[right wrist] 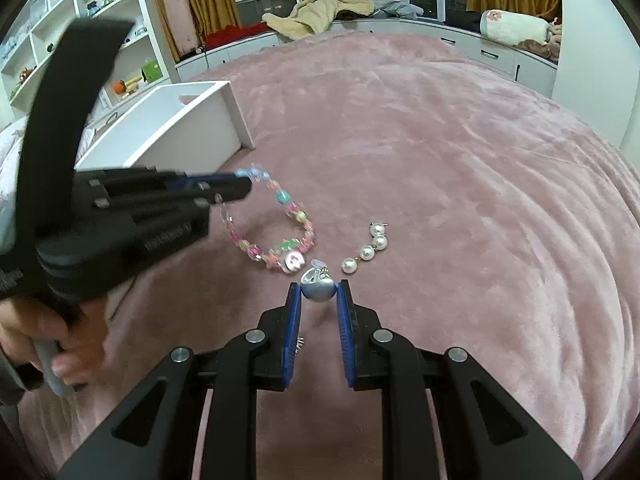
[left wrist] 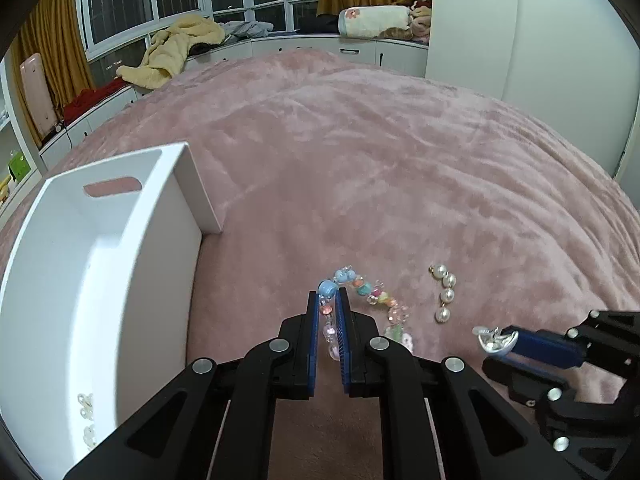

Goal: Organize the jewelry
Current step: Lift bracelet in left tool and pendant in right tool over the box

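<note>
Nearest, the right gripper (right wrist: 319, 294) pinches a silver earring (right wrist: 318, 287) just above the pink blanket (right wrist: 440, 160), the left gripper (left wrist: 329, 300) clamps the colourful bead bracelet (left wrist: 376, 296) (its loop trailing on the blanket), a pearl earring (right wrist: 370, 246) lies just beyond, and the white tray (left wrist: 120, 264) sits farther left.

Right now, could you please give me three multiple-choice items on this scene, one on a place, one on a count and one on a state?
1. Where does the white tray stand relative to the left gripper?
A. to its left
B. to its right
C. directly beneath it

2. How many pearls does the pearl strand on the pink blanket show?
A. two
B. four
C. seven

3. What is the right gripper doing?
A. hanging open and empty
B. shut on the silver earring
C. shut on the pearl strand

Answers: 1 A, the tray fills the left side of the left wrist view. 2 B, four pearls lie in a row. 3 B, both pads touch the silver piece.
</note>
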